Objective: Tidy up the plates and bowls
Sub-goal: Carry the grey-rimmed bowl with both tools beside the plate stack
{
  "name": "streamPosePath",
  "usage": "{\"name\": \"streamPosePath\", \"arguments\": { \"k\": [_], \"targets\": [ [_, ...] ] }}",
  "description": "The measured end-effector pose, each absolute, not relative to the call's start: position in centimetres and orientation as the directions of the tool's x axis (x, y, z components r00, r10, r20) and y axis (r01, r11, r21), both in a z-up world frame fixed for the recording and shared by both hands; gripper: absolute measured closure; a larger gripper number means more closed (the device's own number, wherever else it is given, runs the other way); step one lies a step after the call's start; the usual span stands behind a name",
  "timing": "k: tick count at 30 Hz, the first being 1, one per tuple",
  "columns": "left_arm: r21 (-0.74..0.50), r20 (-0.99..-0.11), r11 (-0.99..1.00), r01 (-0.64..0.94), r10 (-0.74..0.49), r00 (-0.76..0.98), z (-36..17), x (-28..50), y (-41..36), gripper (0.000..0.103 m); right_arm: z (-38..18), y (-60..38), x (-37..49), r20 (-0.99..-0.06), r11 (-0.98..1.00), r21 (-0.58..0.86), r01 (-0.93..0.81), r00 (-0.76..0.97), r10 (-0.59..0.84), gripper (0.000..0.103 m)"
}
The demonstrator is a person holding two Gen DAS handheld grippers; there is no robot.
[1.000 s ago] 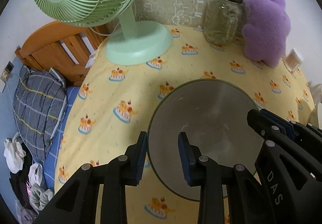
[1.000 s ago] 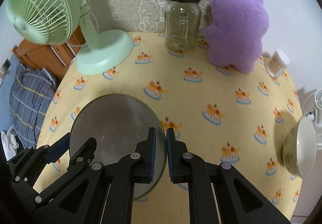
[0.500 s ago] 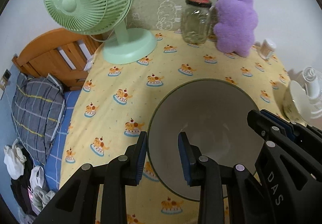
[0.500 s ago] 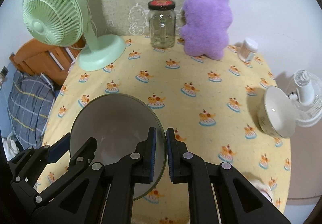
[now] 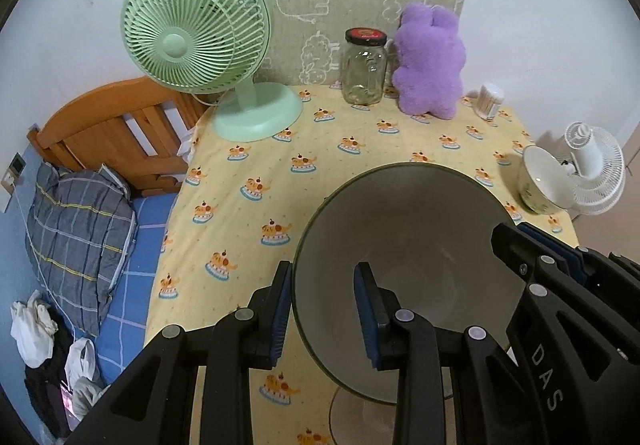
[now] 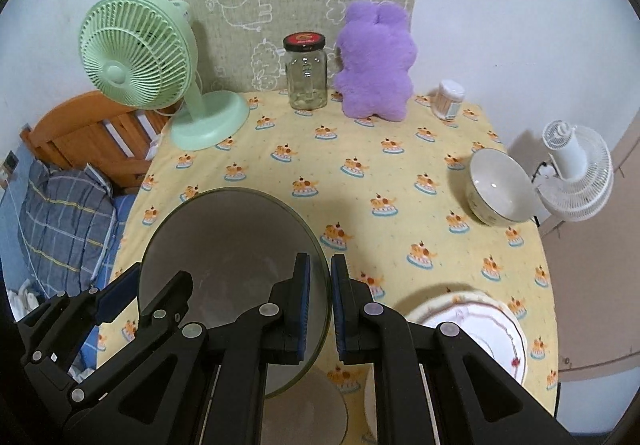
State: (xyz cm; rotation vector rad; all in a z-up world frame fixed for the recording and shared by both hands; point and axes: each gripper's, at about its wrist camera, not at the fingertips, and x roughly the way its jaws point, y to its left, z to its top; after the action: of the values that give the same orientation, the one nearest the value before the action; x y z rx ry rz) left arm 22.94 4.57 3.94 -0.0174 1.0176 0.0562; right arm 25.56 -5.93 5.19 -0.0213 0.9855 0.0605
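Beside a bed [image 5: 120, 245], the yellow worktop [image 6: 360, 197] carries a bowl [image 6: 500, 189]. Both hand-held grippers [image 5: 320, 301] [image 6: 320, 297] pinch one plate [image 5: 408, 245] above it; only the right view shows a white plate [image 6: 480, 329].

Green fan [image 5: 196, 33], jar [image 5: 364, 67], purple plush [image 5: 430, 63] behind.

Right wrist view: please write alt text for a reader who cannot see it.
Both grippers, right and left, grip opposite rims of a grey bowl above a yellow cake-print tablecloth. A white bowl, patterned plate, green fan, jar and purple plush surround it.
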Motion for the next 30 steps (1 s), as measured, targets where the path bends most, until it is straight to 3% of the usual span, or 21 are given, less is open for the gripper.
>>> {"name": "streamPosePath", "arguments": {
  "k": [12, 30],
  "targets": [
    [-0.019, -0.854, 1.0, -0.023, -0.004, 0.52, 3.8, 17.6, 4.6, 0.073, 5.8, -6.0, 19.6, -0.823, 0.999, -0.016, -0.033, 0.568, 0.006, 0.089],
    [-0.026, -0.903, 1.0, 0.017, -0.03, 0.429, -0.3, 14.7, 4.2, 0.073, 1.6, -6.0, 16.1, -0.881, 0.999, -0.038, -0.016, 0.473, -0.026, 0.089]
  ]
}}
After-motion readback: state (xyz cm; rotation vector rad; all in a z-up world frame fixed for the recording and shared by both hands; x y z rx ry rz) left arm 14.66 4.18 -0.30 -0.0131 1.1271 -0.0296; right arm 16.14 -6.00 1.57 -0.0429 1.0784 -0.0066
